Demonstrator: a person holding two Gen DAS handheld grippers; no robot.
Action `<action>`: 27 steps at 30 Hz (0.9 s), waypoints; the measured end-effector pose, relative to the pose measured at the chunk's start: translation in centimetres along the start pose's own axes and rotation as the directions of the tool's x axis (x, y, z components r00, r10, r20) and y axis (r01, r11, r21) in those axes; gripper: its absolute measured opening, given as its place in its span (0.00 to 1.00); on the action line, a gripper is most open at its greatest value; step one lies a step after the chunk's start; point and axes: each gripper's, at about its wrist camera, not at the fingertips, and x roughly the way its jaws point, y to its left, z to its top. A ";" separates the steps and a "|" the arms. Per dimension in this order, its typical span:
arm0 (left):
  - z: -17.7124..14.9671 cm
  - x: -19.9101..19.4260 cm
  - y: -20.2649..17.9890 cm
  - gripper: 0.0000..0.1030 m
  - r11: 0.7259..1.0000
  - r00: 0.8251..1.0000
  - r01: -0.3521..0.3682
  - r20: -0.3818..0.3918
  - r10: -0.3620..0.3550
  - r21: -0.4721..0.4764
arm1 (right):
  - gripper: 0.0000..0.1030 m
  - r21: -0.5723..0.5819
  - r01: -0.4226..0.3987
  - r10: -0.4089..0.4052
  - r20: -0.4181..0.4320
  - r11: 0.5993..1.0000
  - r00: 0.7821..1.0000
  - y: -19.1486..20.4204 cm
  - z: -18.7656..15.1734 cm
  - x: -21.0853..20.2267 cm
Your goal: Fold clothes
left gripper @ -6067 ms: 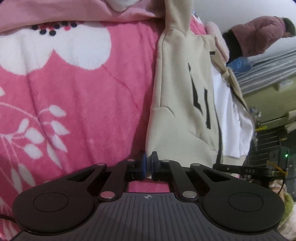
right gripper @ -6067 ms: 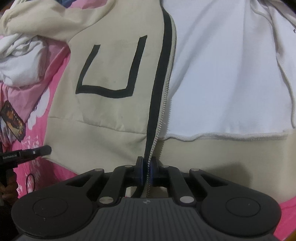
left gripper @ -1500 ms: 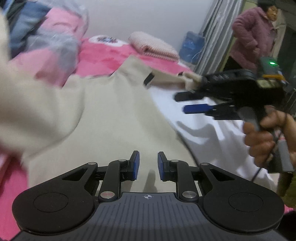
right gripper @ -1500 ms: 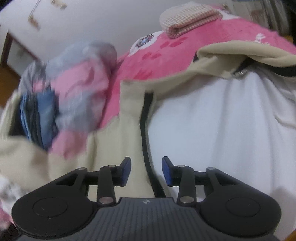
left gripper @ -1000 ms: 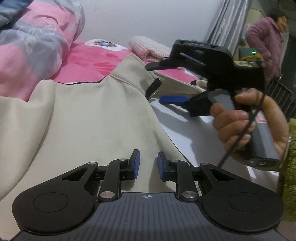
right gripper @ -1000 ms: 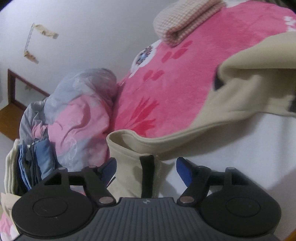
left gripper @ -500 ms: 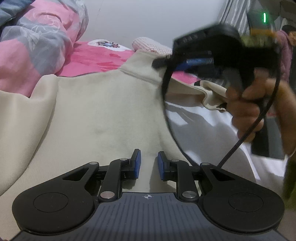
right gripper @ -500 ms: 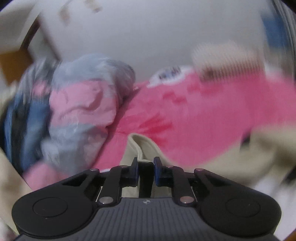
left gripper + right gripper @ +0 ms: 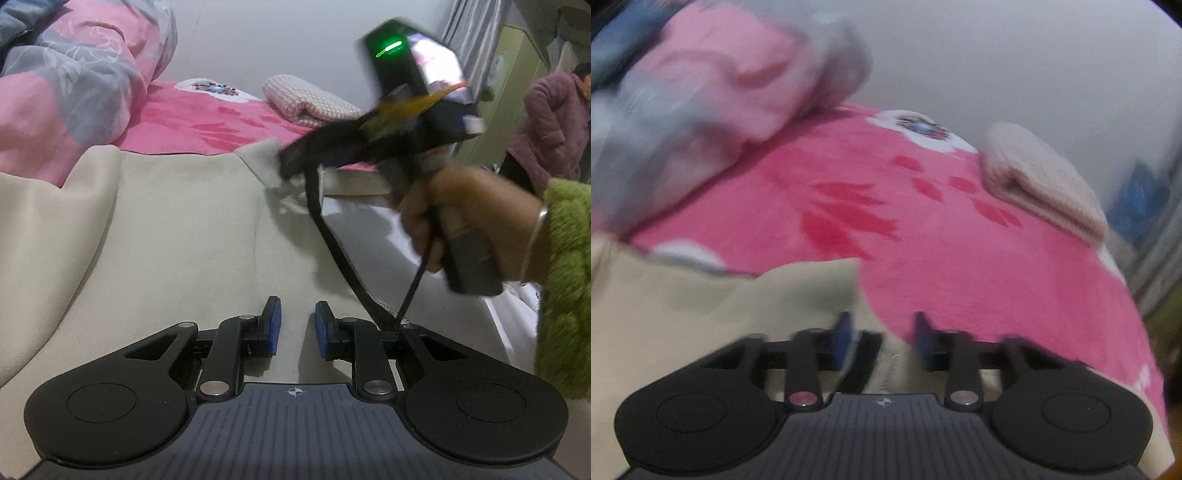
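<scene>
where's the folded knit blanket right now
The folded knit blanket lies at the far end of the pink bedspread near the wall, right of centre in both wrist views, beyond the beige hoodie.

The left claw pointed downward with its 2 blue pads a narrow gap apart and nothing pinched between them. The right claw was blurred, its jaws opening, with no thing gripped between the pads. The right hand, in a green fuzzy sleeve, gripped that claw's handle.
</scene>
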 end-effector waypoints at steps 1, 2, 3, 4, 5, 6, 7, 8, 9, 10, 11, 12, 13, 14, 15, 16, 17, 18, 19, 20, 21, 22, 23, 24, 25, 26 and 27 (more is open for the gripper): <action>0.0 0.0 0.0 0.20 1.000 1.000 0.002 0.000 -0.002 -0.002 | 0.46 0.050 -0.008 0.008 0.003 0.999 1.000 -1.0 0.3 -0.5; 0.0 0.0 0.1 0.20 1.000 1.000 0.003 0.001 -0.003 -0.005 | 0.46 0.100 -0.023 0.020 0.025 0.995 0.999 -2.2 0.4 -1.5; 0.0 -0.1 0.1 0.20 1.000 1.000 0.005 0.001 -0.005 -0.007 | 0.46 0.149 -0.033 0.027 0.046 0.988 0.999 -3.3 0.5 -2.7; 0.0 -0.1 0.2 0.20 1.000 1.000 0.006 0.002 -0.006 -0.009 | 0.46 0.174 -0.054 0.042 0.071 0.983 0.997 -4.0 0.6 -3.7; -0.1 -0.2 0.1 0.20 1.000 1.000 0.007 0.002 -0.007 -0.011 | 0.45 0.197 -0.076 0.058 0.096 0.977 0.994 -4.7 0.7 -4.8; -0.1 -0.2 0.2 0.20 1.000 1.000 0.009 0.002 -0.009 -0.012 | 0.44 0.196 -0.114 0.094 0.110 0.974 0.989 -4.8 0.8 -5.5; -0.1 -0.2 0.3 0.20 1.000 1.000 0.010 0.003 -0.010 -0.014 | 0.44 0.193 -0.153 0.131 0.123 0.969 0.984 -4.9 0.8 -6.3; -0.1 -0.2 0.3 0.20 1.000 1.000 0.012 0.003 -0.012 -0.016 | 0.42 0.190 -0.192 0.168 0.137 0.963 0.976 -5.0 0.9 -7.0; -0.1 -0.2 0.3 0.20 1.000 1.000 0.013 0.004 -0.013 -0.018 | 0.41 0.164 -0.233 0.215 0.121 0.959 0.969 -4.3 1.0 -6.9; 0.0 -0.1 0.4 0.20 1.000 1.000 0.015 0.004 -0.015 -0.020 | 0.40 0.138 -0.274 0.261 0.103 0.952 0.960 -3.5 1.1 -6.8; 0.0 -0.1 0.5 0.20 1.000 1.000 0.017 0.005 -0.017 -0.022 | 0.38 0.108 -0.315 0.310 0.064 0.943 0.949 -2.5 1.1 -6.0; 0.1 0.0 0.6 0.20 1.000 1.000 0.019 0.006 -0.018 -0.024 | 0.36 0.082 -0.342 0.342 0.015 0.936 0.940 -1.4 1.0 -4.9; 0.0 -0.1 0.7 0.20 0.999 1.000 0.021 0.007 -0.021 -0.027 | 0.36 0.073 -0.325 0.327 -0.025 0.943 0.945 -0.6 0.8 -3.4; 0.0 -0.2 0.6 0.20 0.999 1.000 0.024 0.009 -0.024 -0.029 | 0.34 0.063 -0.306 0.310 -0.063 0.950 0.949 0.2 0.7 -1.8; -0.1 -0.2 0.7 0.20 0.999 1.000 0.028 0.011 -0.027 -0.034 | 0.30 0.053 -0.288 0.292 -0.102 0.956 0.951 1.0 0.5 -0.3; -0.1 -0.2 0.8 0.20 0.999 0.999 0.030 0.011 -0.030 -0.039 | 0.29 0.043 -0.269 0.273 -0.140 0.962 0.952 1.8 0.4 1.3; -0.1 -0.2 0.9 0.20 0.998 0.999 0.035 0.014 -0.035 -0.045 | 0.29 0.073 -0.279 0.286 -0.111 0.958 0.952 1.6 0.4 2.1; -0.1 -0.2 1.1 0.20 0.998 0.999 0.042 0.016 -0.042 -0.054 | 0.29 0.118 -0.287 0.298 -0.083 0.951 0.951 0.9 0.7 1.9; -0.1 -0.2 1.2 0.20 0.997 0.999 0.047 0.018 -0.046 -0.059 | 0.29 0.163 -0.296 0.308 -0.054 0.941 0.950 0.3 1.0 1.7; -0.1 -0.2 1.3 0.20 0.997 0.999 0.052 0.019 -0.050 -0.063 | 0.29 0.208 -0.305 0.317 -0.026 0.929 0.948 -0.3 1.3 1.5; -0.2 -0.2 1.3 0.20 0.996 0.998 0.055 0.020 -0.054 -0.067 | 0.30 0.235 -0.300 0.303 0.023 0.925 0.953 -1.3 1.5 0.5; -0.2 -0.2 1.3 0.20 0.996 0.998 0.059 0.021 -0.057 -0.071 | 0.30 0.265 -0.293 0.294 0.037 0.918 0.955 -2.4 1.4 -0.6; -0.2 -0.2 1.4 0.20 0.995 0.998 0.062 0.023 -0.061 -0.075 | 0.30 0.296 -0.287 0.286 0.049 0.911 0.957 -3.6 1.4 -1.6; -0.3 -0.3 1.5 0.20 0.995 0.998 0.066 0.025 -0.064 -0.079 | 0.30 0.326 -0.281 0.276 0.061 0.903 0.959 -4.8 1.4 -2.6; -0.3 -0.3 1.5 0.20 0.994 0.997 0.070 0.027 -0.068 -0.083 | 0.30 0.318 -0.275 0.279 0.034 0.907 0.960 -5.3 0.9 -3.3; -0.3 -0.2 1.6 0.20 0.993 0.997 0.074 0.028 -0.072 -0.088 | 0.30 0.307 -0.270 0.282 0.005 0.913 0.959 -5.7 0.4 -4.0; -0.4 -0.3 1.6 0.20 0.993 0.997 0.077 0.030 -0.075 -0.091 | 0.31 0.297 -0.265 0.284 -0.024 0.918 0.958 -6.1 -0.1 -4.7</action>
